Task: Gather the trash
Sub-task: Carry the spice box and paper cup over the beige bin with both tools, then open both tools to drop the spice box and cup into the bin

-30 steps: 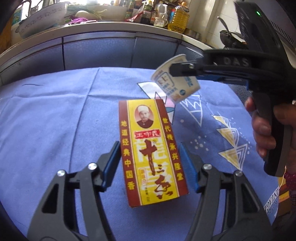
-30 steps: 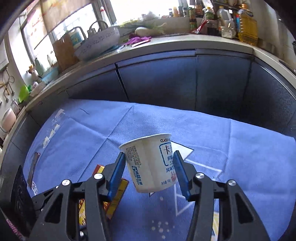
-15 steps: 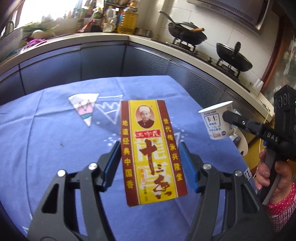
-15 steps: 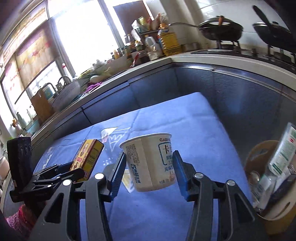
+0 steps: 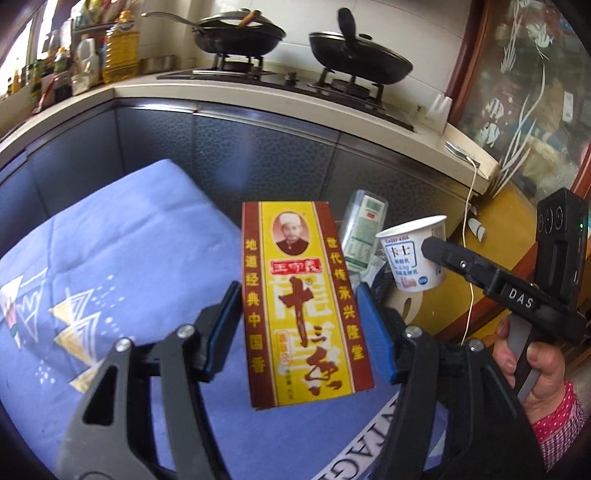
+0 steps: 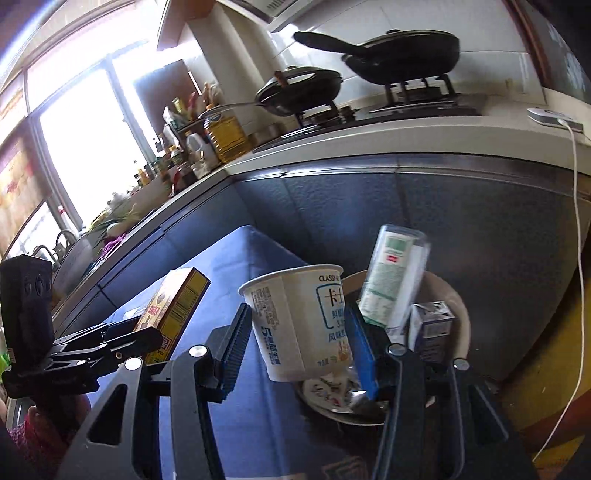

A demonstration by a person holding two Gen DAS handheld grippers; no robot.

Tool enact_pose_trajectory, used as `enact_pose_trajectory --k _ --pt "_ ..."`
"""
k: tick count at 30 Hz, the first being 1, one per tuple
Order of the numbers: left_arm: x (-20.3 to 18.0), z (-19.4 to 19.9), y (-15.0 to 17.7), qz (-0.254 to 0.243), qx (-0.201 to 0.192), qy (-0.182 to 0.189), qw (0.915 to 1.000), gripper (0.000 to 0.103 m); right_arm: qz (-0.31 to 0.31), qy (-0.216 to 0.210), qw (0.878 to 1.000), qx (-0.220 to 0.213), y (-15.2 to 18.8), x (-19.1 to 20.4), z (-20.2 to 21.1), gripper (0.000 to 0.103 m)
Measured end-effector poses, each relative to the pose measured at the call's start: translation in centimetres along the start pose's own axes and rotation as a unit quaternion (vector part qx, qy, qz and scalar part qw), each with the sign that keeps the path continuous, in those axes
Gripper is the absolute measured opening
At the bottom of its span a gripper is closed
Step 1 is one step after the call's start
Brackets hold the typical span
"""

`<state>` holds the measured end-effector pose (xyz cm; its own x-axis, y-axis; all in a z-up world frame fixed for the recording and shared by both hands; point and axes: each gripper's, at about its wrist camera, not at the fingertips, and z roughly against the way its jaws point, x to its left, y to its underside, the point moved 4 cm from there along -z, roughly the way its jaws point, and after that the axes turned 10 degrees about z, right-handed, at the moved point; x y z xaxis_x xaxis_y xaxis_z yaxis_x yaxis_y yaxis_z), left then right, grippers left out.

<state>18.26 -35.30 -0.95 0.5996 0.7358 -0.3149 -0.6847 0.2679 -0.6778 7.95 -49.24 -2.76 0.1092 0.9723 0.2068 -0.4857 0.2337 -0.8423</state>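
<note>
yellow spice box (image 5: 303, 299) upright lengthwise in left gripper (image 5: 301, 325) (clamped), right gripper (image 6: 295, 343) gripping upright cup (image 6: 299, 321)

Two black pans (image 5: 240, 31) sit on the stove beside an oil bottle (image 5: 120, 48), above a blue tablecloth (image 5: 122, 236).

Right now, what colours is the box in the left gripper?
The box is yellow with dark red side bands and red lettering; left wrist view shows it best.

Left gripper (image 5: 299, 328): carries the spice box (image 5: 303, 295) from over the blue cloth (image 5: 110, 258) to the cloth's edge, near the bin (image 6: 458, 317).
Right gripper (image 6: 299, 354): brings the yogurt cup (image 6: 303, 325) from mid-cloth to above the bin's rim.
</note>
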Motion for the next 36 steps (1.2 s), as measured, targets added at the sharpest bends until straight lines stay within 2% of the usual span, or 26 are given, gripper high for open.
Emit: enact_pose_trajectory --k 6,14,23,29,33,36 --pt "-4.9 -5.8 -0.7 -0.034 0.030 0.006 0.9990 0.060 -0.033 0.026 0.999 0.005 1.6 -5.2 0.6 0.051" --pt "-6.5 -10.4 -0.4 -0.043 0.059 -0.001 0.9973 0.060 -0.062 0.028 0.998 0.016 3.1 -8.3 -0.7 0.051" --pt "-6.2 -13.0 -0.1 -0.038 0.081 -0.007 0.9960 0.060 -0.075 0.022 0.996 0.029 4.0 -9.3 -2.8 0.052" --pt "-5.7 -14.1 0.4 -0.030 0.101 -0.015 0.9943 0.060 -0.070 0.001 0.996 0.048 4.4 -8.7 -4.3 0.053" --pt "-5.4 -14.2 0.5 -0.022 0.108 -0.021 0.9937 0.060 -0.074 0.010 0.995 0.059 4.8 -8.5 -4.6 0.066" --pt "-5.2 -13.6 0.1 -0.018 0.100 -0.021 0.9946 0.060 -0.074 0.016 0.996 0.048 4.7 -8.4 -3.9 0.068"
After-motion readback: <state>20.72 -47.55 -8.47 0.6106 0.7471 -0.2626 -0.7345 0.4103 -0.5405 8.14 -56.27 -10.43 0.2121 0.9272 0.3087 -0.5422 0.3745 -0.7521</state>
